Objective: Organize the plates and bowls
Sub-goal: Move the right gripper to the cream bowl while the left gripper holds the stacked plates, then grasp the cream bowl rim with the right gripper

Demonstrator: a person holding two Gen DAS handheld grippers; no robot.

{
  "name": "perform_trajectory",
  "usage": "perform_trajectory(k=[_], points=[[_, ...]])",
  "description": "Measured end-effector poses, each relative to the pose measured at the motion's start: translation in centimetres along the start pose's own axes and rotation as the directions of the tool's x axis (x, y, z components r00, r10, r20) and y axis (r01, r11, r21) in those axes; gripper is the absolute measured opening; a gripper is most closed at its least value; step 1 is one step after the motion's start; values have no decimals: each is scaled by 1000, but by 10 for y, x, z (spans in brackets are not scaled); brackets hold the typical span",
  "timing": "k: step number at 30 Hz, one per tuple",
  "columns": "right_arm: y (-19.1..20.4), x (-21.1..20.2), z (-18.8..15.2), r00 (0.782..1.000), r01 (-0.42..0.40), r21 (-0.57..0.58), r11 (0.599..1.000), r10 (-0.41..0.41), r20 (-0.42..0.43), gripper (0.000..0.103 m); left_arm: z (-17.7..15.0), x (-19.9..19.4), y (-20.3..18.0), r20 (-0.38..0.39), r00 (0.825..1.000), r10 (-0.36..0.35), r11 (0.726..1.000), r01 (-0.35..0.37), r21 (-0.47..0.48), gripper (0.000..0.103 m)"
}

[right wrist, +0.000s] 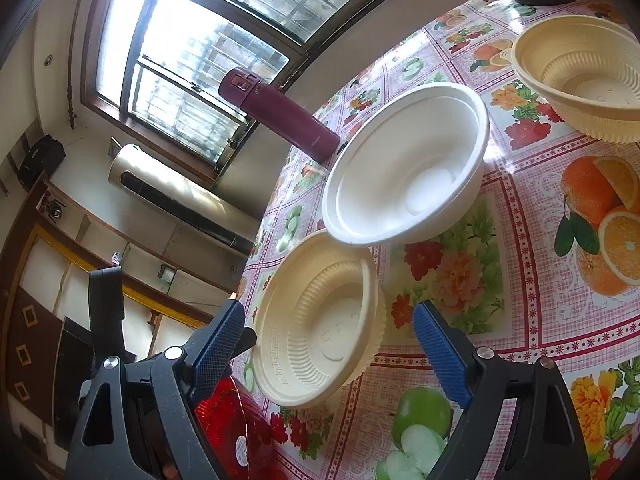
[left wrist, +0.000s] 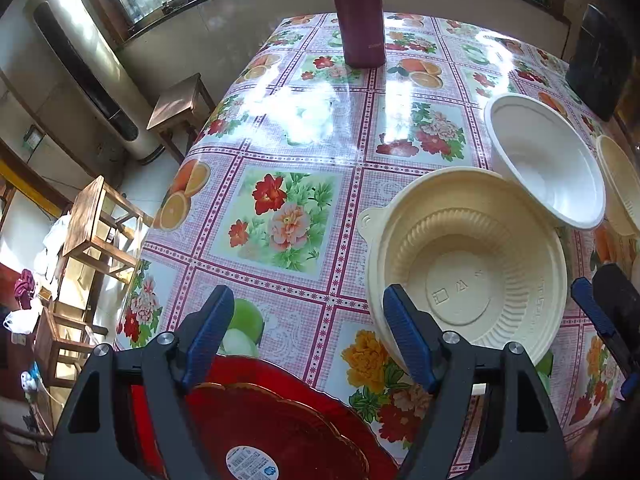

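A cream ribbed bowl [left wrist: 468, 268] sits on the flowered tablecloth, with a white bowl [left wrist: 548, 160] behind it, tilted and resting on its rim. A second cream bowl [left wrist: 620, 188] shows at the right edge. A red plate [left wrist: 280, 424] lies under my left gripper [left wrist: 308, 320], which is open and empty above it. In the right wrist view my right gripper [right wrist: 328, 336] is open, its fingers on either side of the near cream bowl [right wrist: 320, 320]. The white bowl [right wrist: 408, 164], the far cream bowl [right wrist: 584, 76] and the red plate [right wrist: 224, 412] also show there.
A maroon flask [left wrist: 360, 12] stands at the table's far edge; it also shows in the right wrist view [right wrist: 280, 114]. A dark object [left wrist: 600, 60] sits at the far right corner. Wooden stools [left wrist: 180, 104] and an air conditioner [left wrist: 80, 60] stand beyond the table's left edge.
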State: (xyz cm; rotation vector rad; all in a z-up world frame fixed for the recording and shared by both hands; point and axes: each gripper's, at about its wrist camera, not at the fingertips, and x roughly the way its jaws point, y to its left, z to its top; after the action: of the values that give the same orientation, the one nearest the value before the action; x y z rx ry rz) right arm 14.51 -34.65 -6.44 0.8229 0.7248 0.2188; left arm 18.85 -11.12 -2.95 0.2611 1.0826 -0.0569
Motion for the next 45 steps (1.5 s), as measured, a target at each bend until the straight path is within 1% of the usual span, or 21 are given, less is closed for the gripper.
perform_trajectory(k=[4,7,8,9,11,14,18,24,28,29,30,32,34,35,36,37,38,39,40,42,45], points=[[3,3,1,1000,29,-30,999,-29,11,81,0,4,-3,-13,1000,-22,1000,21,-14,77],[0,8,2,999,37,-20,999,-37,-4,69,1,5,-5,-18,999,-36,999,36,-21,77],[-2,9,2,999,45,-17,999,-46,-12,62,1,6,-5,-21,999,-44,999,43,-25,77],[-3,11,2,998,53,-14,999,-53,-18,58,2,6,-5,-24,998,-51,998,50,-29,77],[-5,14,1,998,62,-8,998,-62,-30,56,4,8,-4,-31,998,-61,997,60,-40,77],[-6,15,1,997,69,-14,998,-70,-35,46,7,11,-1,-37,996,-83,995,81,-60,77],[-6,15,0,996,76,-13,997,-77,-35,46,8,12,0,-44,991,-125,989,121,-81,77],[-6,17,1,996,81,-15,997,-82,-37,43,8,8,-4,-24,990,-137,988,135,-76,77],[-6,16,0,996,79,-13,997,-79,-38,40,6,4,-6,4,993,-120,991,120,-62,77],[-6,16,0,996,78,-13,997,-79,-38,40,6,3,-7,11,993,-114,992,115,-58,75],[-6,16,0,996,77,-13,997,-77,-40,37,6,3,-7,14,993,-114,992,114,-54,68],[-6,16,0,996,77,-15,997,-78,-42,35,6,3,-7,11,992,-125,991,125,-54,62],[-5,17,0,996,75,-13,997,-76,-44,32,5,2,-7,15,992,-128,990,129,-55,60],[-5,17,0,996,73,-13,997,-73,-46,27,5,2,-7,19,992,-124,991,125,-53,58],[-5,17,0,996,72,-15,997,-73,-48,23,5,2,-7,21,992,-122,991,123,-52,52],[-5,18,0,996,72,-18,997,-73,-51,21,4,1,-7,22,992,-125,991,126,-53,43],[-4,18,0,996,75,-21,997,-76,-52,17,4,2,-6,21,991,-131,990,132,-55,38],[-3,18,-1,995,80,-25,996,-81,-49,12,4,3,-6,19,990,-139,988,140,-58,29],[-3,18,-1,995,88,-28,996,-89,-47,12,3,3,-5,17,989,-146,987,147,-62,25],[-4,18,-1,994,93,-24,995,-94,-47,12,3,5,-5,18,988,-156,985,157,-65,23],[-2,18,-1,995,94,-35,995,-95,-43,12,2,4,-7,21,985,-172,983,173,-55,12]])
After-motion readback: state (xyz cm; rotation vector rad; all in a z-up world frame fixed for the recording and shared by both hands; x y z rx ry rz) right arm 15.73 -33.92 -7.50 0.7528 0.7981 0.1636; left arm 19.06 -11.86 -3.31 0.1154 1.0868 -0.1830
